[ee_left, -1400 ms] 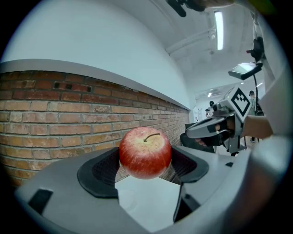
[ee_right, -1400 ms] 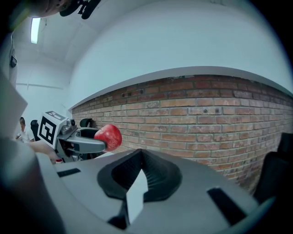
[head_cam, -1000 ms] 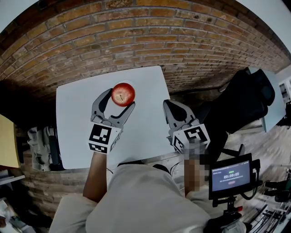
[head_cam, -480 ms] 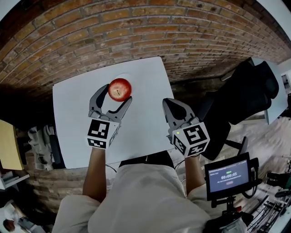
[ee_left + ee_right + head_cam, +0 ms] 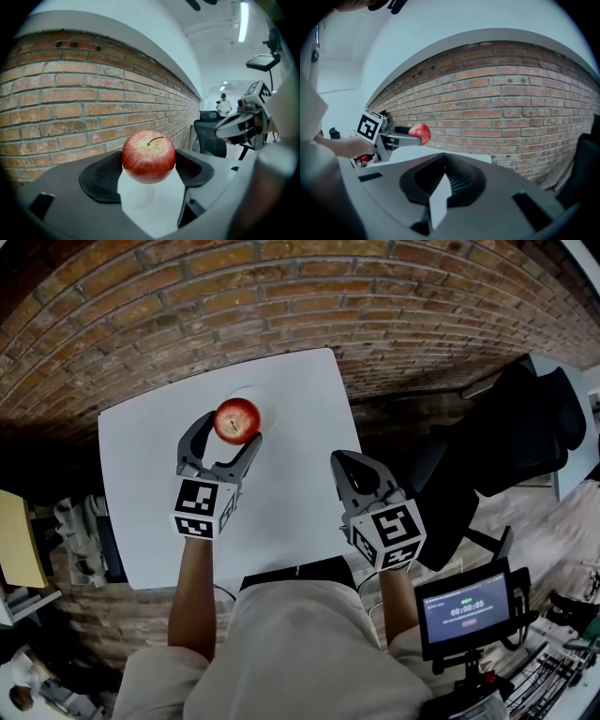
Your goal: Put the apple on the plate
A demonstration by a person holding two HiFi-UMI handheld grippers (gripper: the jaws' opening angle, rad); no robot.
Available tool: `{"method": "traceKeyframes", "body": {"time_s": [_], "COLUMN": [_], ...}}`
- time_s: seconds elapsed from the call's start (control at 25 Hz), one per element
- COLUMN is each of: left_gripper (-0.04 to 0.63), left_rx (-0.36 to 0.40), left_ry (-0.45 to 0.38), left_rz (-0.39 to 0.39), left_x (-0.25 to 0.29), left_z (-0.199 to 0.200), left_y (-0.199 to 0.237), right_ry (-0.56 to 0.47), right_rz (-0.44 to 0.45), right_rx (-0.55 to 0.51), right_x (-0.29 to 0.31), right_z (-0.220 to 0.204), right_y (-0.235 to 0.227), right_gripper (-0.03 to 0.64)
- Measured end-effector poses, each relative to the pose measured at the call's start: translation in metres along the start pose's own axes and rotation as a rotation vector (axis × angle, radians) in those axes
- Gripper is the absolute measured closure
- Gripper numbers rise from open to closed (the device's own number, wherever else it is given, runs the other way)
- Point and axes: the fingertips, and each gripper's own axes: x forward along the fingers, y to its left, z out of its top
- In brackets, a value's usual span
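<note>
The left gripper (image 5: 229,427) is clamping the apple (image 5: 236,418) by its sides, stem up, holding it over the white plate (image 5: 139,199) on the table (image 5: 291,502), apparently ready for lowering; the right gripper (image 5: 343,465) is hanging empty near the table edge, jaws nearly together, keeping clear.

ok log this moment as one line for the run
left gripper: shut on apple | apple: over plate, contact unclear, not released | right gripper: shut, empty, apart from the plate
</note>
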Motion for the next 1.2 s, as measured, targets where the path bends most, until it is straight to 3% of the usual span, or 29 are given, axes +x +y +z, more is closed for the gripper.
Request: {"method": "traceKeyframes", "body": {"time_s": [0.48,0.72,1.2], "left_gripper": [0.235,0.235,0.235], "left_rx": [-0.065,-0.103,-0.086], "left_ry": [0.053,0.104,0.121], "left_rz": [0.036,0.034,0.020], "left_x": [0.017,0.051,0.064], "left_z": [-0.021,-0.051,-0.072], "left_y": [0.021,0.026,0.022], "right_ry": [0.046,0.062,0.093], "right_rz": [0.049,0.068,0.060], "right_rx": [0.011,0.042,0.063], "right_x": [0.039,0.066,0.069], "right_z": [-0.009,-0.025,-0.044], "right_y": [0.004,-0.017,-0.026], "right_gripper": [0.614,0.614,0.614]}}
